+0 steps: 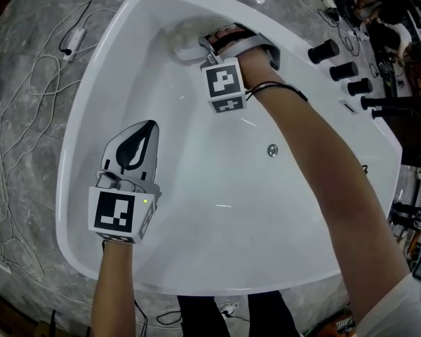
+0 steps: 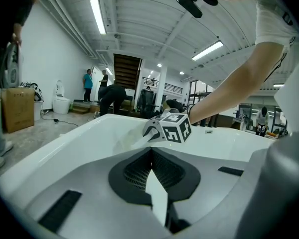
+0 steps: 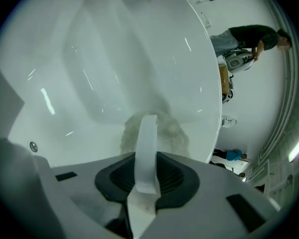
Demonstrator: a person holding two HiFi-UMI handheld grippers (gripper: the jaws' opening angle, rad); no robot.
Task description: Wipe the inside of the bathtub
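Observation:
The white corner bathtub (image 1: 196,244) fills the head view. My right gripper (image 1: 195,48) reaches to the tub's far end, shut on a fuzzy off-white cloth (image 1: 184,37) that lies against the tub wall. In the right gripper view the cloth (image 3: 172,131) bulges just beyond the closed jaws (image 3: 148,121), pressed to the curved wall (image 3: 114,59). My left gripper (image 1: 146,128) hovers over the tub's near left side, shut, with nothing in it. From the left gripper view its closed tips (image 2: 152,151) point toward the right gripper's marker cube (image 2: 172,128).
A drain (image 1: 272,149) sits in the tub floor. Black tap knobs (image 1: 333,60) line the right rim. White cables (image 1: 42,83) trail over the grey floor at left. People (image 2: 109,96) and a cardboard box (image 2: 17,108) stand in the room behind.

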